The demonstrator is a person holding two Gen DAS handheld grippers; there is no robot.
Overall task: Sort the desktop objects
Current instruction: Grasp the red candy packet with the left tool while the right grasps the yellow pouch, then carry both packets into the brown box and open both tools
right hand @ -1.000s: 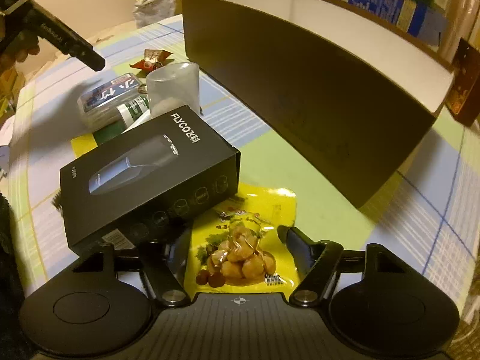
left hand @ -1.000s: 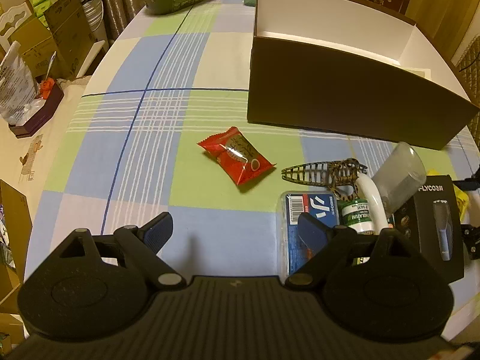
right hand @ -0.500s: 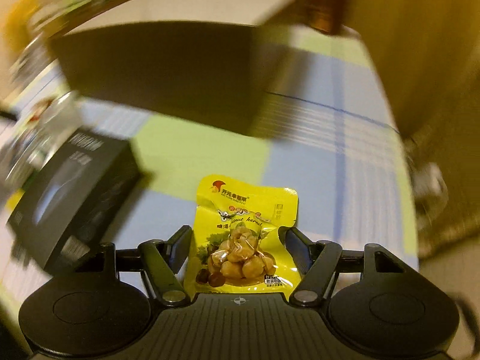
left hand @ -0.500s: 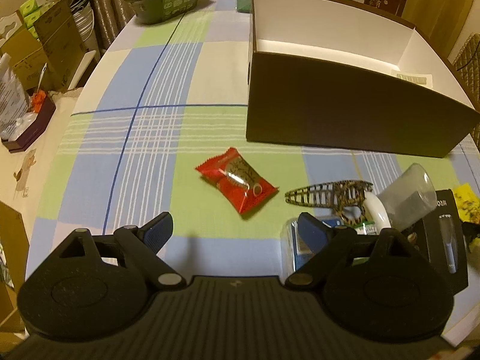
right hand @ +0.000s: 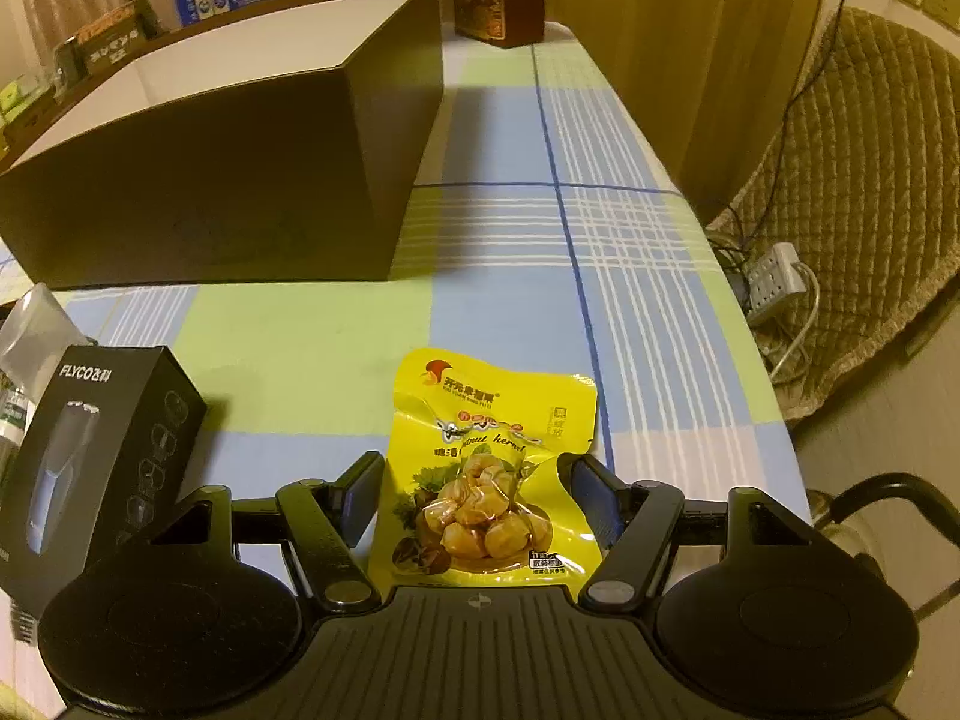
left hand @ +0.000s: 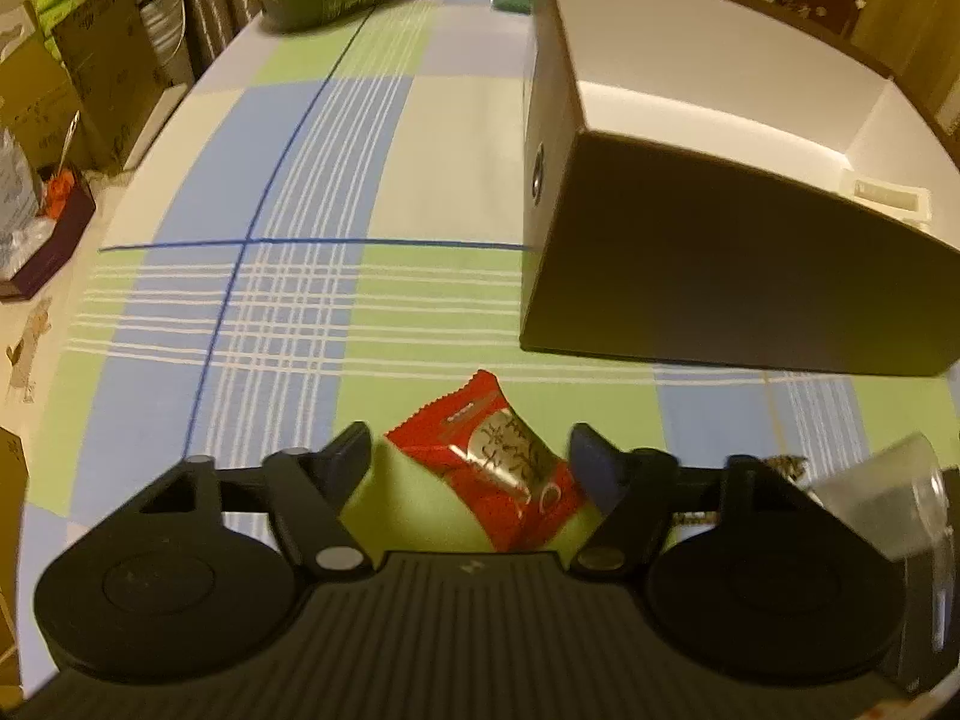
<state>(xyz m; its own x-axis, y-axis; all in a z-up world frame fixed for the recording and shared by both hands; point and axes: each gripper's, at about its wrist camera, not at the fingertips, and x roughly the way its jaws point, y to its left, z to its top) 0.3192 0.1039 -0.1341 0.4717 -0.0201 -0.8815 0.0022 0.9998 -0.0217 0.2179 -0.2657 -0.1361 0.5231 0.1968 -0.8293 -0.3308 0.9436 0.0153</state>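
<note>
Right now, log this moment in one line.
left gripper: closing around red snack packet | right gripper: straddling yellow chestnut pouch | brown box: nearly empty

- The left hand-held gripper [left hand: 474, 468] has its jaws closing around a red foil snack packet [left hand: 498, 465], which lies between them on the table's [left hand: 300, 276] checked cloth.
- Beyond the packet stands an open dark-brown cardboard box [left hand: 720, 276].
- Right of the packet, a clear plastic cup [left hand: 882, 498] lies tipped.
</note>
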